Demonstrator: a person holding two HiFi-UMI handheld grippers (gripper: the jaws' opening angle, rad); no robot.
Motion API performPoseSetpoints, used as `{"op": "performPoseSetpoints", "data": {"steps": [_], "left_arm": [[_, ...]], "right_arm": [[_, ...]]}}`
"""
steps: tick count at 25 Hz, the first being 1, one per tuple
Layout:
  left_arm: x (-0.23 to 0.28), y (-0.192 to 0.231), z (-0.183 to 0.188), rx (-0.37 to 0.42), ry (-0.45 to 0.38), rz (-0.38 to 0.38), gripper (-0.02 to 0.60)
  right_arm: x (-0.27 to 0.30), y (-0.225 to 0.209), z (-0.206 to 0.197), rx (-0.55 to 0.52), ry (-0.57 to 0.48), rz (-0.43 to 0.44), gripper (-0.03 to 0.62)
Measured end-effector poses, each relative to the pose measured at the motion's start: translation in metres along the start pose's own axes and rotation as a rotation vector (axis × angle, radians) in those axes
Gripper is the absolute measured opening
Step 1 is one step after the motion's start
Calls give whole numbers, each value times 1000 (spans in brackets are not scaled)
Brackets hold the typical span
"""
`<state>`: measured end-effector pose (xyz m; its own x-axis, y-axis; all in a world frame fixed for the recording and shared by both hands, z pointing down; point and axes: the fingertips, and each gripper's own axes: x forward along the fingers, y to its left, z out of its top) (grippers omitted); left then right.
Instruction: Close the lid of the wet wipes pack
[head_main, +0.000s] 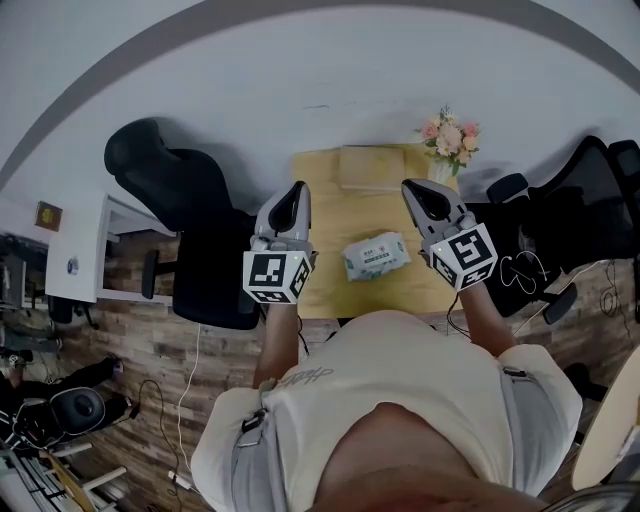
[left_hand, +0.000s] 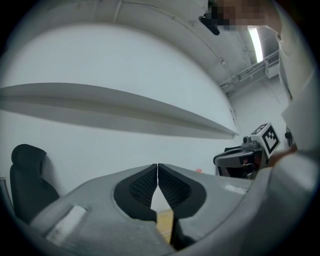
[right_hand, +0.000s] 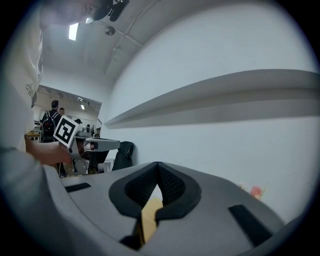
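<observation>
A pale green wet wipes pack (head_main: 376, 256) lies on the small wooden table (head_main: 340, 205), between my two grippers in the head view. My left gripper (head_main: 296, 188) is held above the table's left edge, shut with nothing in it. My right gripper (head_main: 409, 187) hovers to the right of the pack, also shut and holding nothing. Both gripper views look at the white wall; in each the jaw tips meet, left gripper (left_hand: 157, 165) and right gripper (right_hand: 157, 164). Whether the pack's lid is up cannot be made out.
A flat tan box (head_main: 371, 166) lies at the table's far edge and a vase of pink flowers (head_main: 450, 140) stands at its far right corner. A black office chair (head_main: 185, 215) is left of the table, another chair (head_main: 590, 200) and cables to the right.
</observation>
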<state>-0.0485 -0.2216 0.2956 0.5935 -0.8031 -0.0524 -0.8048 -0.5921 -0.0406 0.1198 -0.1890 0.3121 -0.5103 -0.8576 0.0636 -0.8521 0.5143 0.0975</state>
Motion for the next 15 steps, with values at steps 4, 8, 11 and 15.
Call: {"op": "performPoseSetpoints", "data": {"steps": [4,8,11,15], "left_arm": [[-6,6,-5,-18,4,19,17],[-9,6,-13,-32,15,24,16],[-9,6,-17,-35,24,16,17],[-7,6,-15,-35,21,7,17]], "right_arm": [[-2,0,-3,-1,6,-10,2],[-4,1,-10,16,18,-10,2],[-4,3,-13,16,29,-7,2],[-3,3,-14,18,27,-12,2]]}}
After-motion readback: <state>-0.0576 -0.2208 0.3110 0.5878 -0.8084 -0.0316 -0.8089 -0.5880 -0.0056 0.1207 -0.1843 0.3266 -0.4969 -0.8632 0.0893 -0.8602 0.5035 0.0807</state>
